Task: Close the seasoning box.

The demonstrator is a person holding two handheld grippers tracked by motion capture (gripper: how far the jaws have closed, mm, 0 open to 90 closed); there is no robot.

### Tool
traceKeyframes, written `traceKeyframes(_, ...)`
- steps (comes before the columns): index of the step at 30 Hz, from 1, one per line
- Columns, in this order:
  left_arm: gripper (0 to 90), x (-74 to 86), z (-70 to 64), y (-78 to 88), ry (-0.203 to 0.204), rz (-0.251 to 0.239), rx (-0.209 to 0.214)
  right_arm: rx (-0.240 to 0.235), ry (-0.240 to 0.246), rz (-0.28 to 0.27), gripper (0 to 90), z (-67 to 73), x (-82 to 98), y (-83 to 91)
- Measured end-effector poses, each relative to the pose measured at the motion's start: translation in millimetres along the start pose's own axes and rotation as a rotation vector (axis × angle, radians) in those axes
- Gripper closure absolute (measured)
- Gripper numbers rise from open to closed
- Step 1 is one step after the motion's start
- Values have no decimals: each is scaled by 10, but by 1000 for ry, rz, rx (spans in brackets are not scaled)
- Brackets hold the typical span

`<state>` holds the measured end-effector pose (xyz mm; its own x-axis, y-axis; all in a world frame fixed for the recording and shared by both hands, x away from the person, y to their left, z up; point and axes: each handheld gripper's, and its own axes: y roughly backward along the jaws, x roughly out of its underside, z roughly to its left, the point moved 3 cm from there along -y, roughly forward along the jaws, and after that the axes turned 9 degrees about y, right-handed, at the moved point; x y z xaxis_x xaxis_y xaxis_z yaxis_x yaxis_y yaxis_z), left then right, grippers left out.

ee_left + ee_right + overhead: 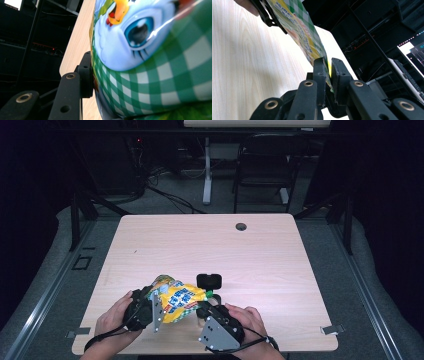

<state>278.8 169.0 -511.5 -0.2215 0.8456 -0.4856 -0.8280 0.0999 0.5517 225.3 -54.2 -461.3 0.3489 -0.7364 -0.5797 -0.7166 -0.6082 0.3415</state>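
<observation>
A puffy snack bag [180, 302], yellow and green-checked with a cartoon bird, is held up just above the wooden table [210, 245] near its front edge. My left gripper [150, 309] is shut on the bag's left side. In the left gripper view one black finger [86, 75] presses against the bag [150, 62], which hides the other finger. My right gripper [329, 71] is shut on the bag's thin right edge [304, 32], pinched between both pads. The right gripper [206, 307] sits at the bag's right end in the high view.
A small black object [209, 280] stands on the table just behind the bag. A round cable hole [241, 226] lies near the far edge. A chair [265, 165] and a table leg [207, 170] stand beyond the table. Dark surroundings flank both sides.
</observation>
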Motion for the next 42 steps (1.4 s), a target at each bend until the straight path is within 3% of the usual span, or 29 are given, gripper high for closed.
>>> traceKeyframes(9,571,-18,9,12,-28,13,-9,-1,-22,-10,827,24,25,-9)
traceKeyframes(42,572,-39,-3,18,-115,44,-52,-11,-23,19,854,122,112,-34)
